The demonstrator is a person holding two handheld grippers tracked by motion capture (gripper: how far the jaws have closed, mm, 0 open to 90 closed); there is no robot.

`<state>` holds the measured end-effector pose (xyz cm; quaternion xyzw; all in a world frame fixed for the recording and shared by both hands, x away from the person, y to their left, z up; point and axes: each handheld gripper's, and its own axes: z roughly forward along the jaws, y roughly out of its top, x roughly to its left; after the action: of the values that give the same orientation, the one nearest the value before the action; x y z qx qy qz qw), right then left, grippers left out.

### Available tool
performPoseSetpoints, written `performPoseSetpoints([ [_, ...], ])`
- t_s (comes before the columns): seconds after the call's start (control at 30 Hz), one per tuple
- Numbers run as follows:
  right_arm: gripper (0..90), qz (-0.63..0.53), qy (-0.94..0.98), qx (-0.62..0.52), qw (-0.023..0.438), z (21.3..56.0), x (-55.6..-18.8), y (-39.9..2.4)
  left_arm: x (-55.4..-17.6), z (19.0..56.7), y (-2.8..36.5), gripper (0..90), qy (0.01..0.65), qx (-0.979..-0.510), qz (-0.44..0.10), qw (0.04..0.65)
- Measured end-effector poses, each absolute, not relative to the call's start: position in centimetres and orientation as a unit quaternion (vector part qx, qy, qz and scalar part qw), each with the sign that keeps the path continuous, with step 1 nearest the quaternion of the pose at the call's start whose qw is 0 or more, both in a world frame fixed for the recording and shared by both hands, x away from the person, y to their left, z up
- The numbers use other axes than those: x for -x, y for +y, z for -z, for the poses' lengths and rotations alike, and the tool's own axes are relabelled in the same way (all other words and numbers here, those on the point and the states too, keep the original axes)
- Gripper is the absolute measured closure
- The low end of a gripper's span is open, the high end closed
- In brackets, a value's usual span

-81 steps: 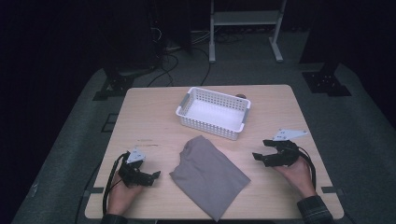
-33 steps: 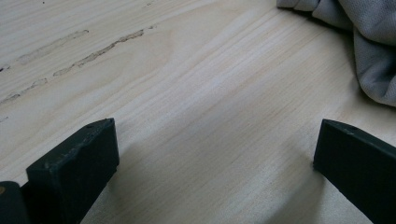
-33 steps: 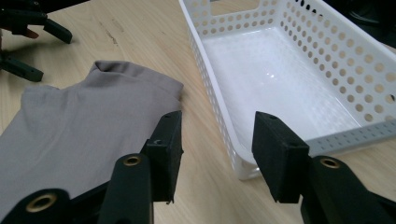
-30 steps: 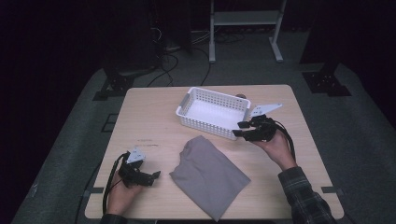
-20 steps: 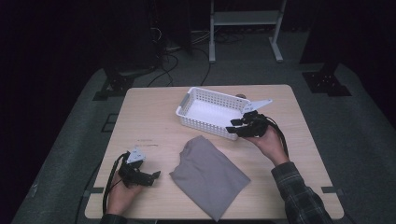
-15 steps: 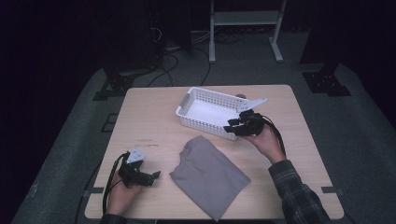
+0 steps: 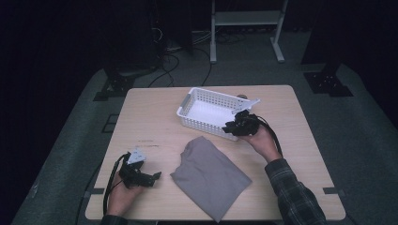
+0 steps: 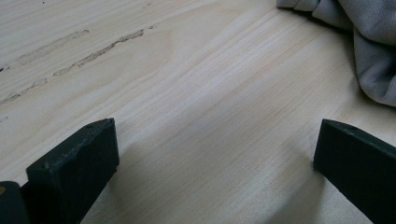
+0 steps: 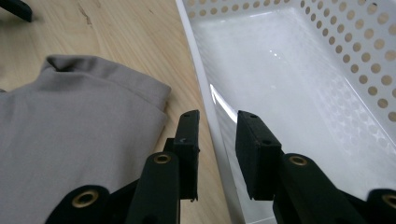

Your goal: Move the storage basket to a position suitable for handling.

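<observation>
Straddling the near wall of the white perforated plastic basket [image 9: 299, 88], the right gripper [image 9: 215, 140] has one black jaw outside and one inside; its jaws have just been closing, with the wall between them and a sliver of gap still showing, so the wall is not yet pinched. In the high view this gripper [image 7: 238, 125] sits at the basket's [image 7: 206, 108] near right corner, on the far middle of the pale wooden table [image 7: 150, 117].

Item two: folded grey cloth [image 7: 210, 174], lying flat on the table just in front of the basket, its upper corner close to the outer jaw [image 9: 79, 121].

Item three: left gripper [image 7: 141, 176], resting at the table's near left, jaws spread wide over bare wood [image 8: 205, 154], the cloth edge [image 8: 369, 51] beside it but apart.

Risks, as judged:
- A shallow bite on the thin rim could slip off when the basket is pulled.
- Gripped at one corner, the light basket may pivot or tip.
- Dragging it forward could ruck the cloth.
</observation>
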<state>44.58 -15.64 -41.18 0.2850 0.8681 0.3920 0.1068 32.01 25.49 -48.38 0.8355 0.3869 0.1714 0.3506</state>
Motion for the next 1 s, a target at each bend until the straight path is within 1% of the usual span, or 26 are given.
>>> performPoseSetpoints([
  [0.2,73.2,-0.379,0.874,-0.286,0.107,41.66,-44.85,-15.55,-32.01,48.38,25.5,0.0,0.387,-0.836,-0.171,0.35],
  [0.3,76.9,-0.376,0.876,-0.282,0.108,41.77,-44.8,-15.32,-32.01,48.38,25.49,0.0,0.387,-0.835,-0.171,0.351],
  [0.37,77.8,-0.369,0.879,-0.28,0.115,41.84,-44.71,-15.08,-32.01,48.38,25.5,0.0,0.387,-0.836,-0.171,0.351],
  [0.53,79.8,-0.369,0.879,-0.28,0.113,41.84,-44.71,-15.07,-32.01,48.38,25.49,0.0,0.387,-0.836,-0.171,0.35],
  [0.67,83.8,-0.369,0.88,-0.277,0.114,41.81,-44.61,-14.94,-32.01,48.38,25.49,0.0,0.387,-0.836,-0.171,0.351],
  [0.73,84.0,-0.364,0.88,-0.278,0.124,41.7,-44.48,-14.85,-32.01,48.38,25.5,0.0,0.387,-0.836,-0.171,0.351],
  [1.0,84.2,-0.373,0.875,-0.284,0.12,41.18,-44.35,-15.47,-31.97,48.37,25.58,0.0,0.385,-0.837,-0.171,0.35],
])
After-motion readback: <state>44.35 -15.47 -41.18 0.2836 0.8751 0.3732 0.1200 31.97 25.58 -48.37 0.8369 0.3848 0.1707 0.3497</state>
